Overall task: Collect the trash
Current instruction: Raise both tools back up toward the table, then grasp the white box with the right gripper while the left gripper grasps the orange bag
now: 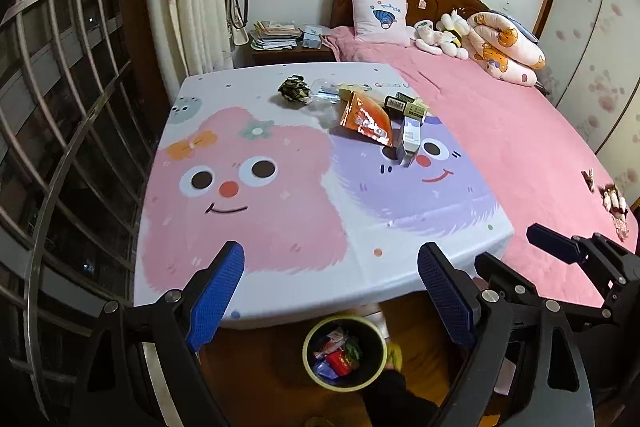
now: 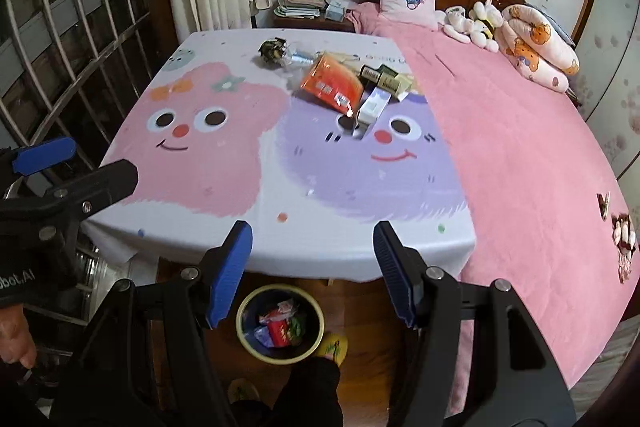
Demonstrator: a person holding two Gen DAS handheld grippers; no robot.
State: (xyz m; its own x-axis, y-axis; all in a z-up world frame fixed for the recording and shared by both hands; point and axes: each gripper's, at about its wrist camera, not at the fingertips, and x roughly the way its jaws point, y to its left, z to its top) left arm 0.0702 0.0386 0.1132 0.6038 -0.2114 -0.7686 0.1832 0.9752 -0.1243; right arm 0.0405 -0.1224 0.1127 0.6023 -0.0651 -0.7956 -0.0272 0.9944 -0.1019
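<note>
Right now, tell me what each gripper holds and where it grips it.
Nothing is held. The left gripper and right gripper are both open and empty above the bin.

clear bottle point(image 1: 320, 95) half behind orange packet point(image 1: 366, 119); bin point(image 1: 310, 367) contents indistinct.

Trash pile point(image 1: 360, 107) on table point(image 1: 280, 267); bin point(image 1: 344, 355) below; bed point(image 1: 520, 147) right.

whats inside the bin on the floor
The bin holds crumpled wrappers: a red packet, something blue and a bit of green. Whatever lies beneath that top layer is covered, so how full it is cannot be told.
</note>
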